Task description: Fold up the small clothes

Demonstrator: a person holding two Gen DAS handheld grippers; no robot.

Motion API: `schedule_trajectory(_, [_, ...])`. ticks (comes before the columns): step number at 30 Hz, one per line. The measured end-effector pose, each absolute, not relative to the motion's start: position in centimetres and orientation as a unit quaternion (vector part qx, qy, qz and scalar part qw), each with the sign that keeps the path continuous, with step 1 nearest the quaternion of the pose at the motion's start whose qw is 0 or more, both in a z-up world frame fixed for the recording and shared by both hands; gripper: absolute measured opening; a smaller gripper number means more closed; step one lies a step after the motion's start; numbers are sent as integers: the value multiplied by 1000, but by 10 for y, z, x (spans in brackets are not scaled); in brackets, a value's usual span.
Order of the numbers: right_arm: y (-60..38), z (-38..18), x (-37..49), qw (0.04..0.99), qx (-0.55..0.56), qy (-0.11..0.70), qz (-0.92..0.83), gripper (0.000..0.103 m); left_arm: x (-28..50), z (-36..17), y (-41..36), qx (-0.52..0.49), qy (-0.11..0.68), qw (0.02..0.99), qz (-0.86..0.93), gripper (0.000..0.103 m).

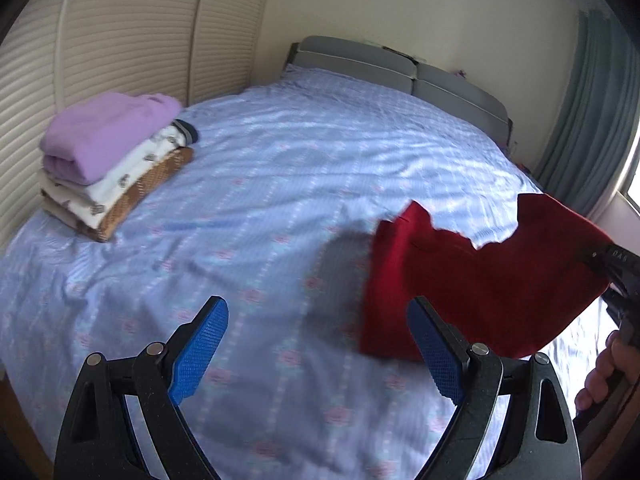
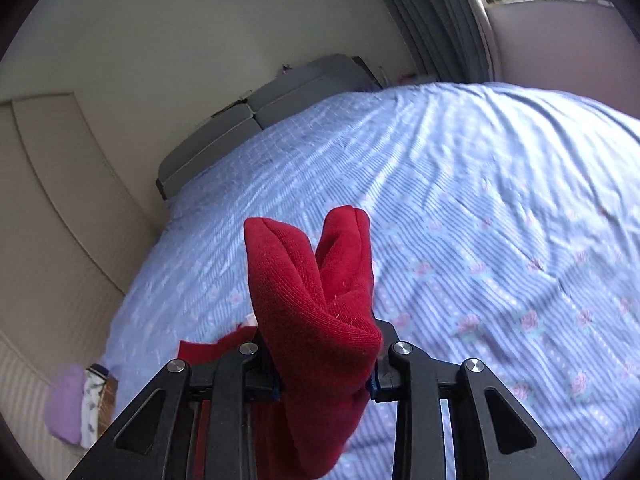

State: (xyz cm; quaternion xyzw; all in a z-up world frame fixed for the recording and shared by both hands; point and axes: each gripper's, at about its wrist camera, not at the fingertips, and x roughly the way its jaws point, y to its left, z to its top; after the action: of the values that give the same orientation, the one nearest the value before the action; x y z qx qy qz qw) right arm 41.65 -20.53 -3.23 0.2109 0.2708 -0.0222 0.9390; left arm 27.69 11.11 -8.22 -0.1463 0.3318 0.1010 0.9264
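At the far left of the left wrist view, a stack of folded clothes (image 1: 116,168) sits on the bed (image 1: 280,168) close to the ribbed cream wall panel (image 1: 120,32): a lilac piece on top, a white patterned one under it, a brown one at the bottom. A dark striped cuff pokes out beside the lilac piece. The blue floral sheet between the stack and the middle of the bed lies bare and wrinkled. The grey headboard (image 1: 360,64) stands at the far end.

The left gripper (image 1: 320,344) hangs over the sheet with its 2 blue pads spread wide apart and nothing between them.

To its right, the red garment (image 1: 480,280) hangs in the air above the bed, casting a shadow on the sheet and partly hidden behind the left gripper's right finger. The right gripper (image 2: 324,388) is clamped on a thick bunch of this red knit, which bulges up past the jaws in 2 folds. A hand (image 1: 600,376) shows at the right edge. The grey curtain (image 1: 592,104) hangs by the window.
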Motion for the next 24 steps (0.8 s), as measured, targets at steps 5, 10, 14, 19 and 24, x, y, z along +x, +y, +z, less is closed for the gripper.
schedule_trajectory(5, [-101, -10, 416, 970, 52, 239, 3, 30, 260, -73, 159, -166, 315, 924, 138, 92])
schedule_trajectory(10, [-6, -44, 392, 962, -150, 222, 43, 30, 250, -74, 193, -167, 310, 922, 161, 92])
schedule_trajectory(14, [24, -77, 376, 945, -224, 231, 54, 30, 244, -80, 217, -164, 313, 919, 173, 92])
schedule_trajectory(19, [51, -113, 365, 917, -309, 244, 56, 30, 235, -90, 240, -177, 318, 912, 188, 92])
schedule_trajectory(24, [77, -141, 357, 888, -383, 249, 49, 31, 230, -100, 253, -186, 328, 906, 194, 92])
